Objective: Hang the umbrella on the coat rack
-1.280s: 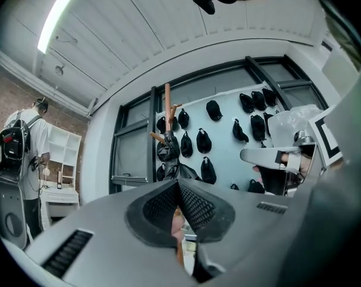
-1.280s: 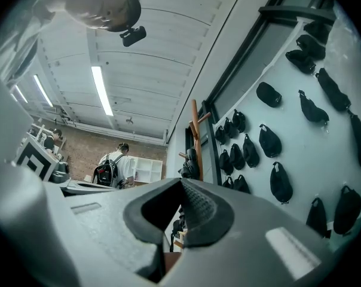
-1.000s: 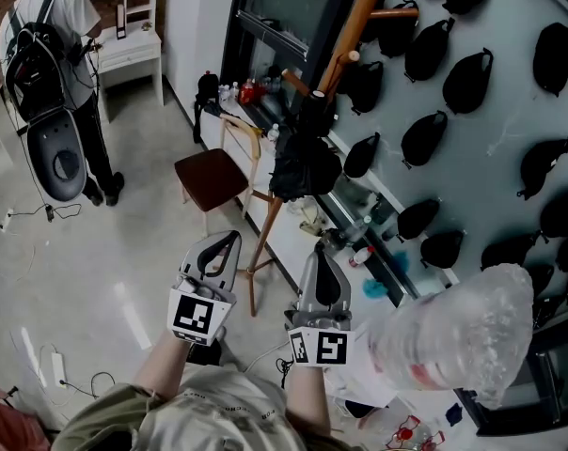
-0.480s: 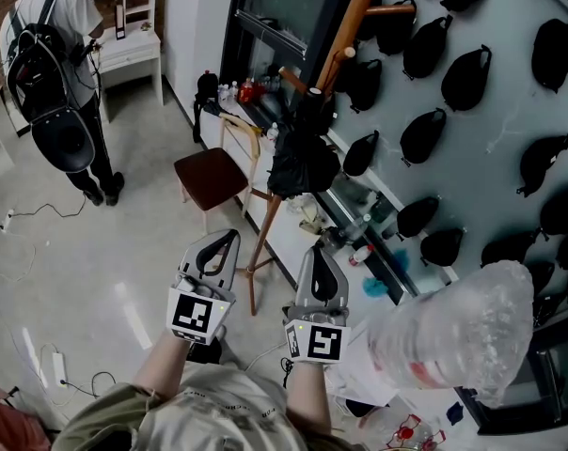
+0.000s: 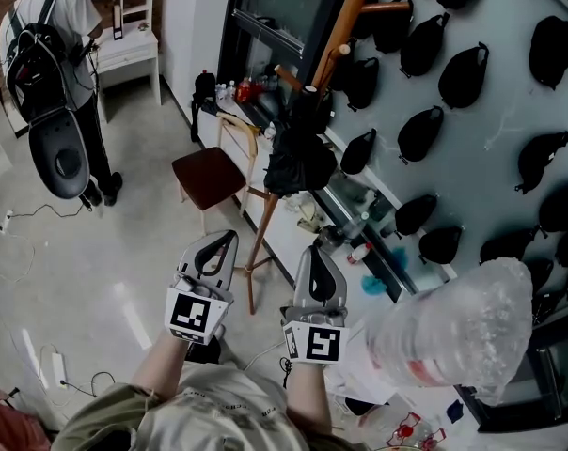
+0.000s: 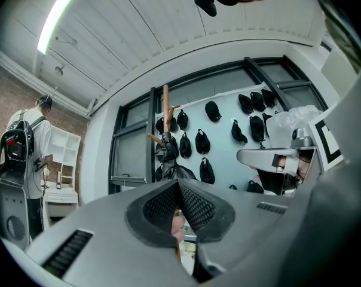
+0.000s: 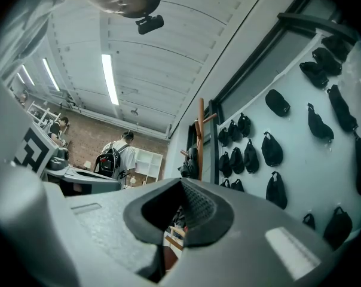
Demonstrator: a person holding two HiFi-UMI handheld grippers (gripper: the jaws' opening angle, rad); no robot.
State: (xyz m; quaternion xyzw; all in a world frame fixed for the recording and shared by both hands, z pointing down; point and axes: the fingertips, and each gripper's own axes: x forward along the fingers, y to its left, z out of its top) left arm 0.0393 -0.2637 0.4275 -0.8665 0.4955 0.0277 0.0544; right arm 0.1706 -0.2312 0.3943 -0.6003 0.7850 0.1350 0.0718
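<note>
A black folded umbrella (image 5: 303, 158) hangs from a peg of the wooden coat rack (image 5: 336, 50), well ahead of both grippers. My left gripper (image 5: 225, 242) and right gripper (image 5: 317, 254) are held side by side below the rack, both shut with nothing between their jaws. In the left gripper view the rack (image 6: 165, 106) and umbrella (image 6: 168, 157) show far off above the closed left gripper (image 6: 177, 185). The right gripper view shows the rack (image 7: 200, 130) and umbrella (image 7: 189, 162) beyond the shut right gripper (image 7: 181, 185).
A wooden chair (image 5: 209, 177) with a brown seat stands by the rack's foot. Several black bags (image 5: 425, 134) hang on the wall at the right. A person with a backpack (image 5: 49, 64) stands at the back left. A clear plastic bag (image 5: 453, 332) sits near right.
The right gripper has rolled a little, so its marker cube now faces the head camera squarely. The umbrella stays on its peg, and the person at the back shifted slightly.
</note>
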